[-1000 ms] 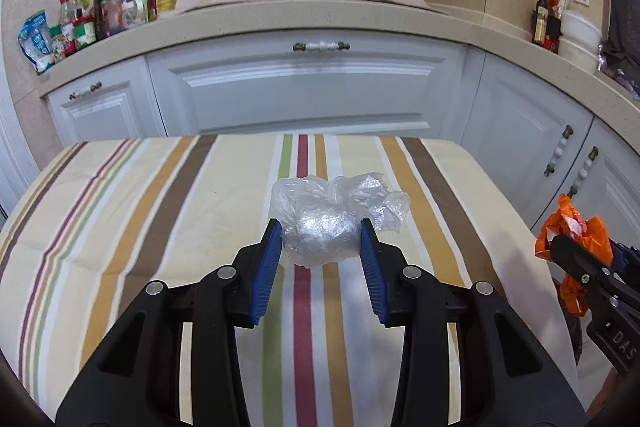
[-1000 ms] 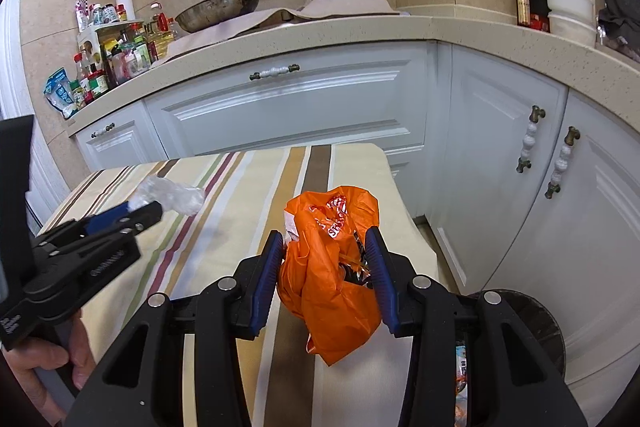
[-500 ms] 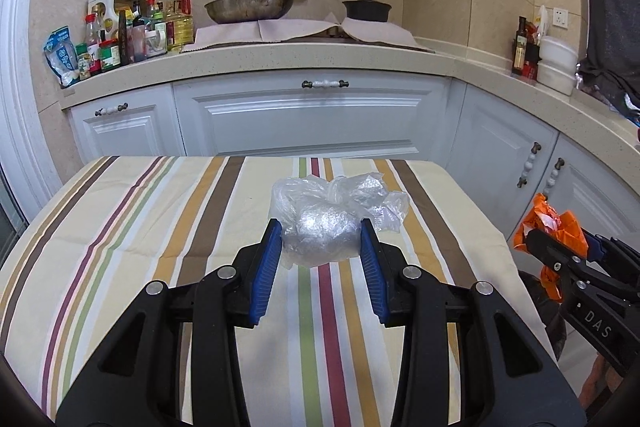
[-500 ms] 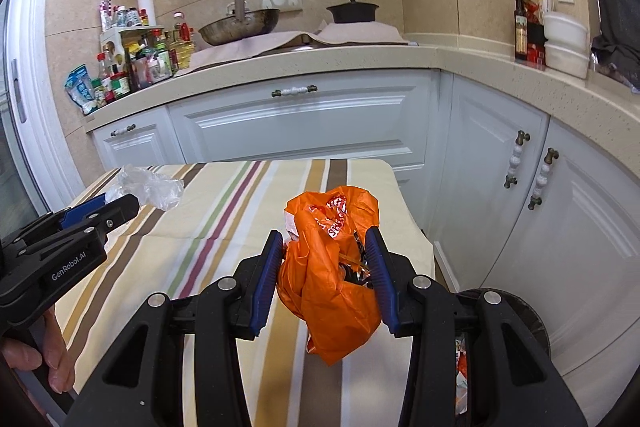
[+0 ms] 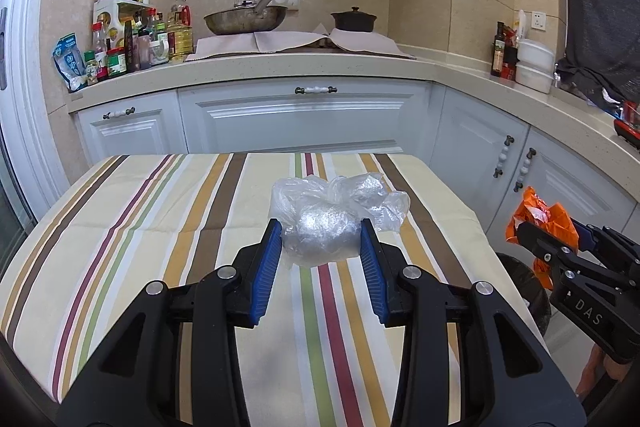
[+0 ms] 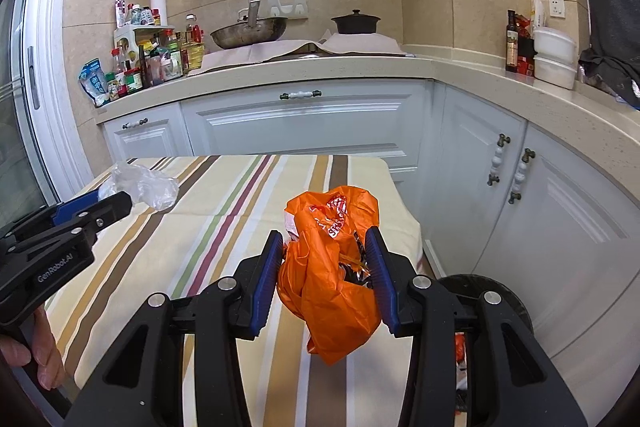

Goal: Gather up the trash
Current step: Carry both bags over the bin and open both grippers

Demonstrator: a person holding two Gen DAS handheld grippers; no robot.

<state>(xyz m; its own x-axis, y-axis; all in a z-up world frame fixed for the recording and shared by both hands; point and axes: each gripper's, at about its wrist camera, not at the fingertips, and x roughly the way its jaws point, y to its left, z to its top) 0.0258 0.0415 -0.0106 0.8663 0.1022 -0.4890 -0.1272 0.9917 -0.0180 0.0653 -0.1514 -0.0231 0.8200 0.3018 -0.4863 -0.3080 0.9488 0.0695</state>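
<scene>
Two claws, each carrying one piece of trash above a striped bench (image 5: 120, 227). The left claw (image 5: 320, 247) was closed partway, its blue pads pressed against both sides of a crumpled clear plastic bag (image 5: 320, 227); the bag's loose folds spilled over the far side of the pads, and it was held above the middle of the bench. The right claw (image 6: 326, 259) was likewise closed partway on a bunched orange plastic bag (image 6: 332, 267), whose lower end hung below the pads near the bench's right edge. In the left wrist view the right claw (image 5: 524, 231) appeared at the far right with the orange bag (image 5: 540, 211) in its tip; in the right wrist view the left claw (image 6: 116, 203) appeared at the left with the clear bag (image 6: 144, 183), a hand (image 6: 36, 351) gripping its handle. A dark round bin (image 6: 496, 295) stood on the floor to the right of the bench, beside white cabinets (image 6: 304, 131).
</scene>
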